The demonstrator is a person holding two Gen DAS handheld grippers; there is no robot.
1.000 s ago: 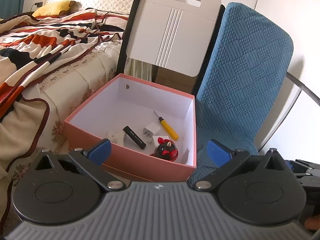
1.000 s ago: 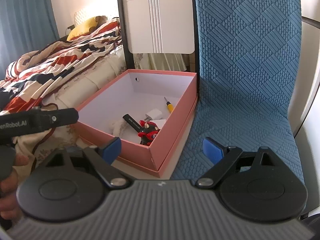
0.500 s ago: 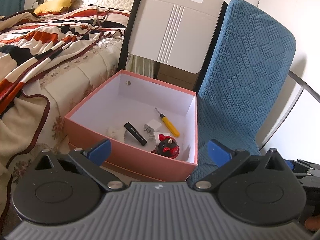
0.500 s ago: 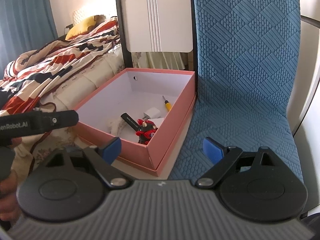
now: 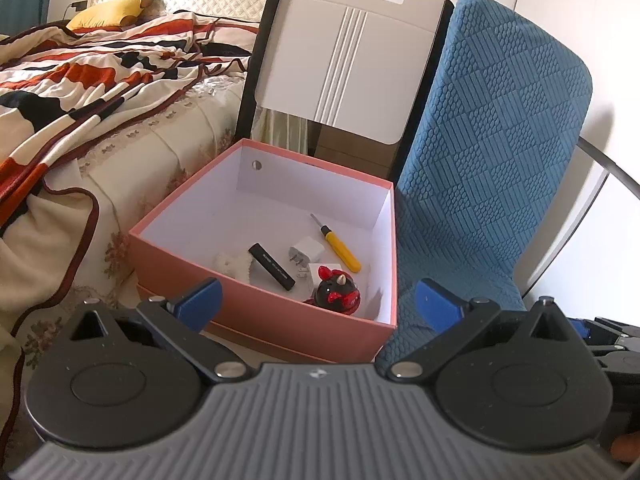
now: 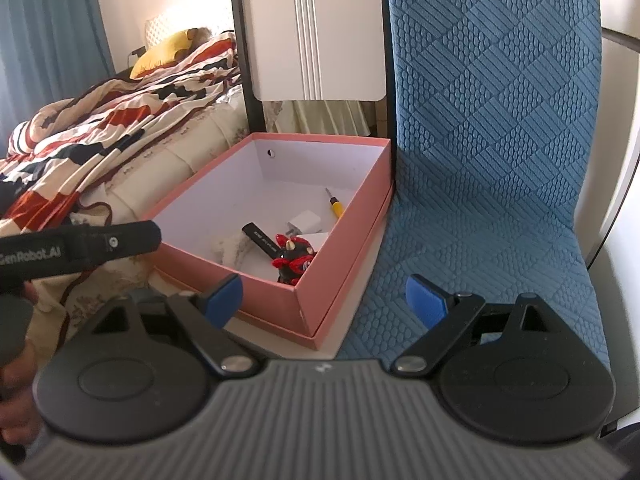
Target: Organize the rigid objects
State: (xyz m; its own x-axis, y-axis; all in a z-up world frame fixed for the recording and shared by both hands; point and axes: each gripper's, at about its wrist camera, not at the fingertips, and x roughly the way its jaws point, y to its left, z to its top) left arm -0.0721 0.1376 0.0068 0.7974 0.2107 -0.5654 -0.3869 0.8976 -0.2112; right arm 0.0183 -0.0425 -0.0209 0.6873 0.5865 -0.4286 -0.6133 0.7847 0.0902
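Observation:
A pink box stands open beside the bed. Inside lie a yellow screwdriver, a white plug adapter, a black stick, a black-and-red horned toy and a white fluffy thing. My left gripper is open and empty, short of the box's near wall. My right gripper is open and empty, over the box's near corner. The left gripper's body shows in the right wrist view.
A blue quilted chair stands right of the box. A white folding chair back stands behind it. A bed with a striped blanket lies to the left.
Both grippers have shifted slightly, the left view rising a little and the right swinging so the box sits more centrally. Both stay open and empty. The box's contents have not moved.

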